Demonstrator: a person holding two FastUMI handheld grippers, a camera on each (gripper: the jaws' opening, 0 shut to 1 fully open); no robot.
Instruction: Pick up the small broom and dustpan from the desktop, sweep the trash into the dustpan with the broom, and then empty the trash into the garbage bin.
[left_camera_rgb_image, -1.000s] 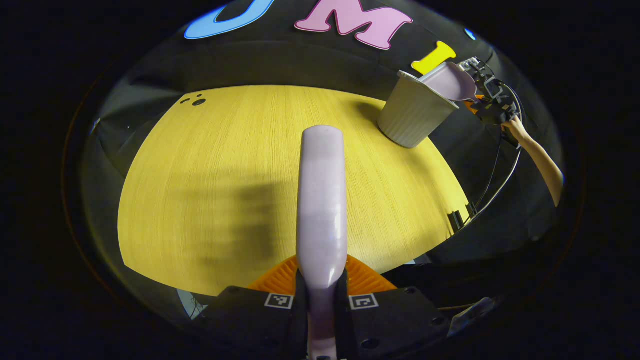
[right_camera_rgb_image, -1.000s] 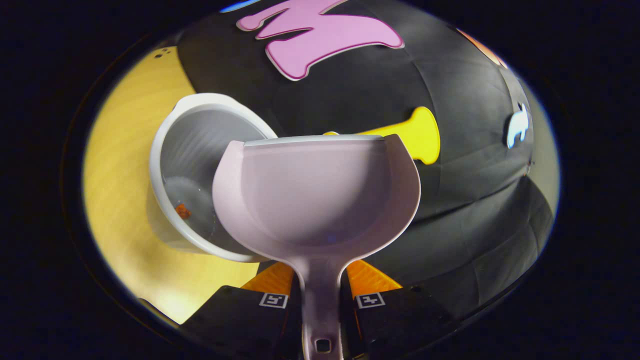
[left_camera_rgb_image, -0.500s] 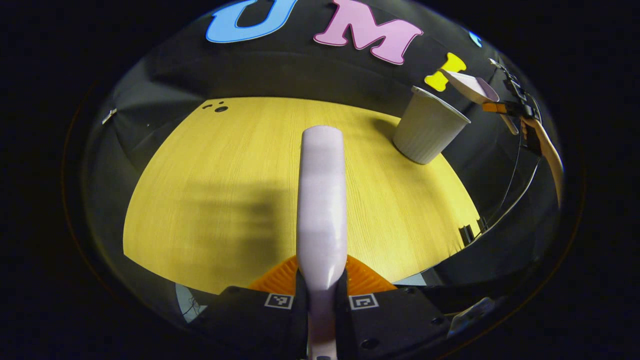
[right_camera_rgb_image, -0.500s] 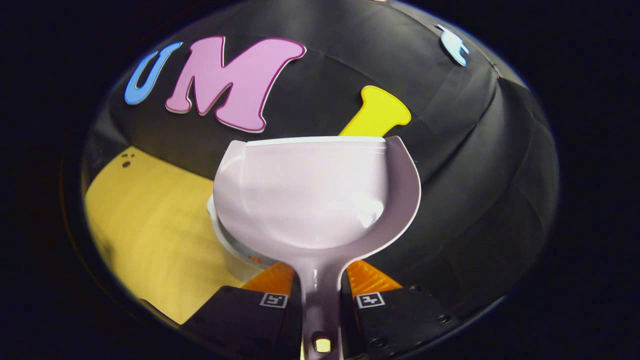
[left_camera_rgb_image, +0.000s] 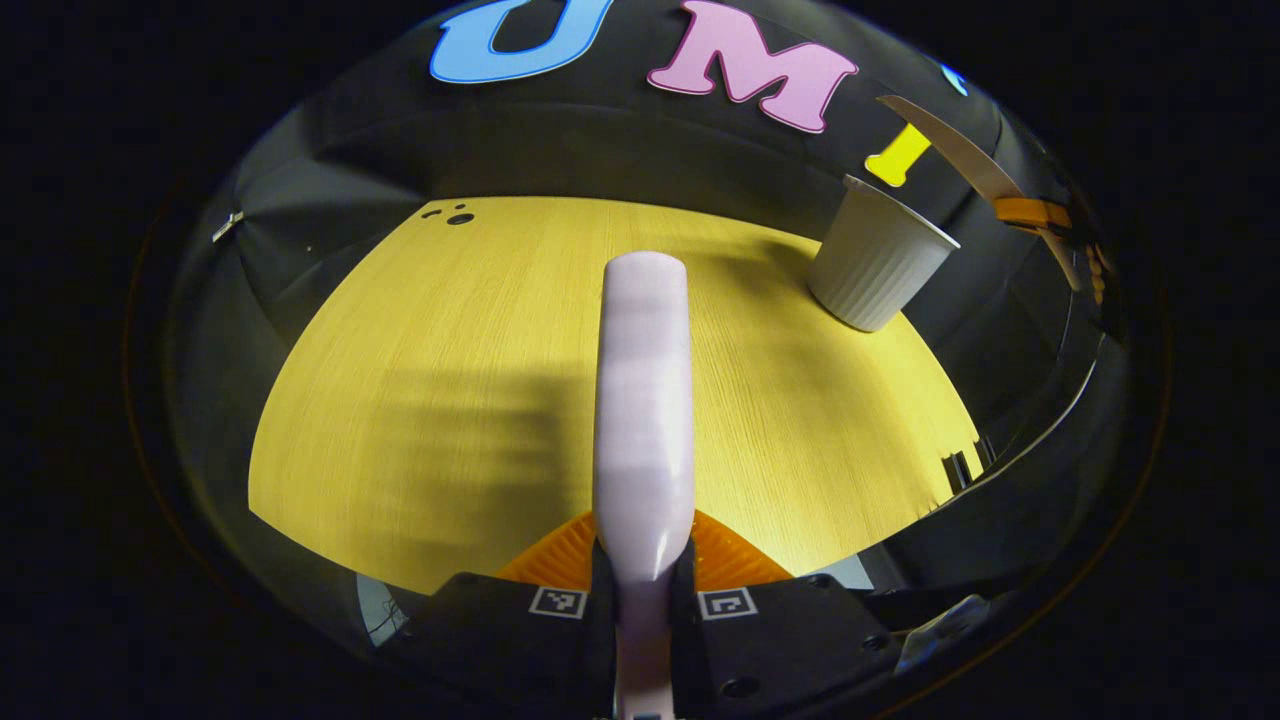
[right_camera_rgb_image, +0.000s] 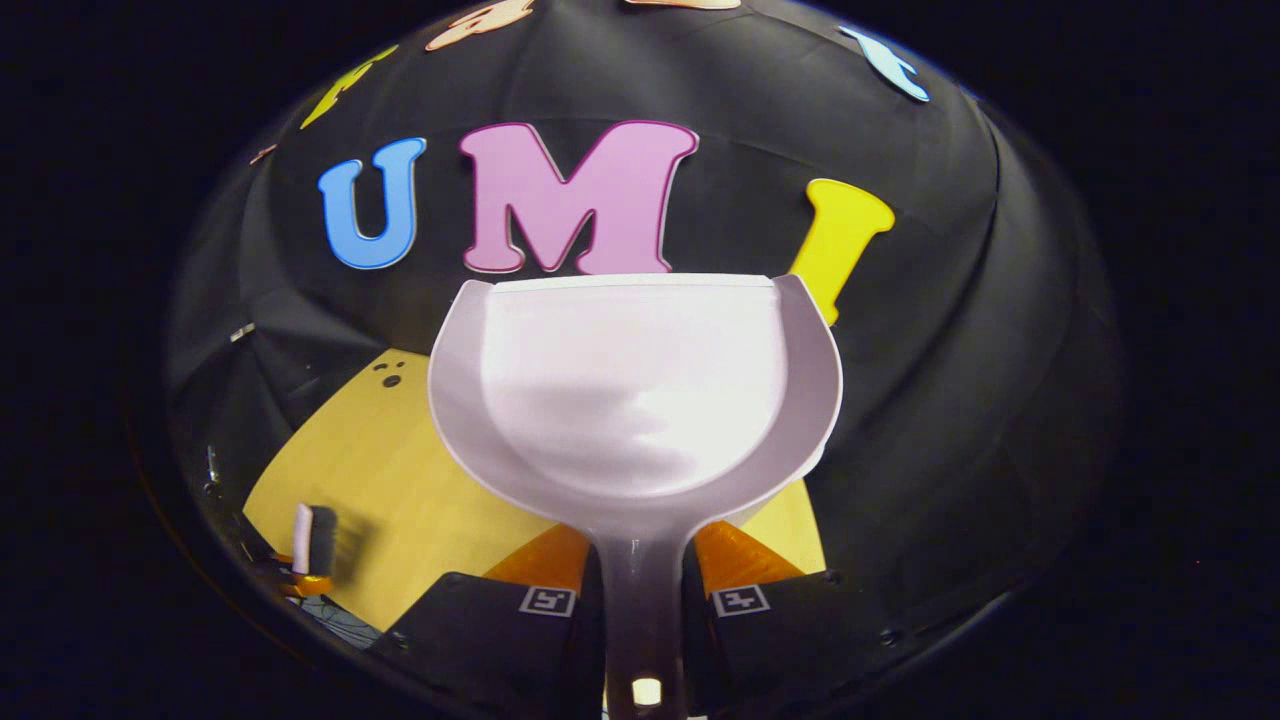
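Left gripper (left_camera_rgb_image: 642, 585) clamps the broom (left_camera_rgb_image: 643, 400), right gripper (right_camera_rgb_image: 642, 590) clamps the dustpan (right_camera_rgb_image: 635, 390), above the desk (left_camera_rgb_image: 450, 400) with its bin (left_camera_rgb_image: 880, 270).

The yellow wooden table (left_camera_rgb_image: 480, 330) has a fine grain and a curved front edge. A ribbed white bin (left_camera_rgb_image: 878, 268) stands on it at about 2 o'clock, near the far right edge. Three small dark holes (left_camera_rgb_image: 452, 213) sit near the far edge at about 11 o'clock. A soft shadow lies across the middle.
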